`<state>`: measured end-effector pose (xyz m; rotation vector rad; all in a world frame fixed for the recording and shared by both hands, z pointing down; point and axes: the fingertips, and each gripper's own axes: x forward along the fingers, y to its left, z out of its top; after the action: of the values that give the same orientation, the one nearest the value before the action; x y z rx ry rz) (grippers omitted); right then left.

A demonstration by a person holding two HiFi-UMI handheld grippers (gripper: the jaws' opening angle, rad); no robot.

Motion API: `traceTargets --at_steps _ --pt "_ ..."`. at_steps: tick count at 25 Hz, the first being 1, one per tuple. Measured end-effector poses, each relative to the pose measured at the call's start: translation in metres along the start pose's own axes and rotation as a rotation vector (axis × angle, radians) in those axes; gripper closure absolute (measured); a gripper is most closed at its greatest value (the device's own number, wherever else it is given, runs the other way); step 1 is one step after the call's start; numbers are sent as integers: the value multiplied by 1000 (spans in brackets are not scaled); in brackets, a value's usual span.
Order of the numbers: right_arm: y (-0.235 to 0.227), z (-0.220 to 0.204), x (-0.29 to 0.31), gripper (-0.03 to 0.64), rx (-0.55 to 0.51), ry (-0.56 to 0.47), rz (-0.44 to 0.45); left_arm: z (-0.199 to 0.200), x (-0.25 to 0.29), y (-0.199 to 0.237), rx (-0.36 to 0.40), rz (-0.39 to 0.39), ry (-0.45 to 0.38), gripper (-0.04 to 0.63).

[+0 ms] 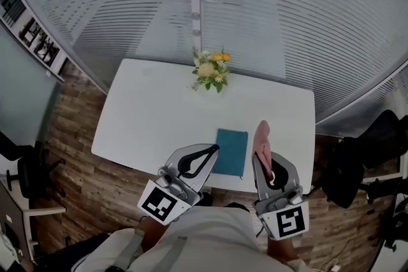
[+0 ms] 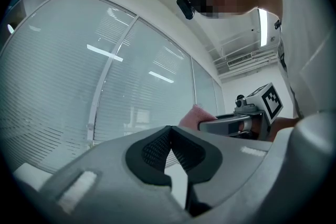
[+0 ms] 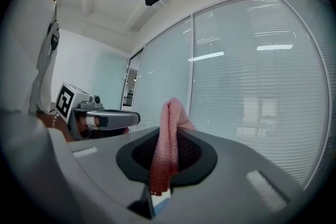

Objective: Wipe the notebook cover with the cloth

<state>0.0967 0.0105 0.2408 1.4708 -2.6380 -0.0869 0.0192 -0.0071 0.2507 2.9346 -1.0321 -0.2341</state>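
Observation:
A teal notebook (image 1: 231,151) lies flat near the front edge of the white table (image 1: 153,118). My right gripper (image 1: 263,148) hovers just right of it, raised and shut on a pink cloth (image 1: 262,137) that sticks up past the jaws. In the right gripper view the cloth (image 3: 167,144) is pinched between the dark pads. My left gripper (image 1: 213,148) sits at the notebook's left edge, raised, its jaws shut with nothing between them; its pads (image 2: 157,152) meet at the tip.
A small bunch of yellow and white flowers (image 1: 211,69) stands at the table's far edge. Glass walls with blinds surround the table. Black chairs (image 1: 360,156) stand at the right and left (image 1: 22,169) on the wood floor.

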Motion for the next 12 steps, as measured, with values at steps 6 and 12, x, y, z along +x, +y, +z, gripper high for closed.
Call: traceTargets --at_steps 6,12 --pt "-1 -2 29 588 -10 5 -13 -7 9 25 -11 -30 15 592" --pt "-8 -10 39 589 -5 13 -24 -17 21 32 -29 -54 30 592"
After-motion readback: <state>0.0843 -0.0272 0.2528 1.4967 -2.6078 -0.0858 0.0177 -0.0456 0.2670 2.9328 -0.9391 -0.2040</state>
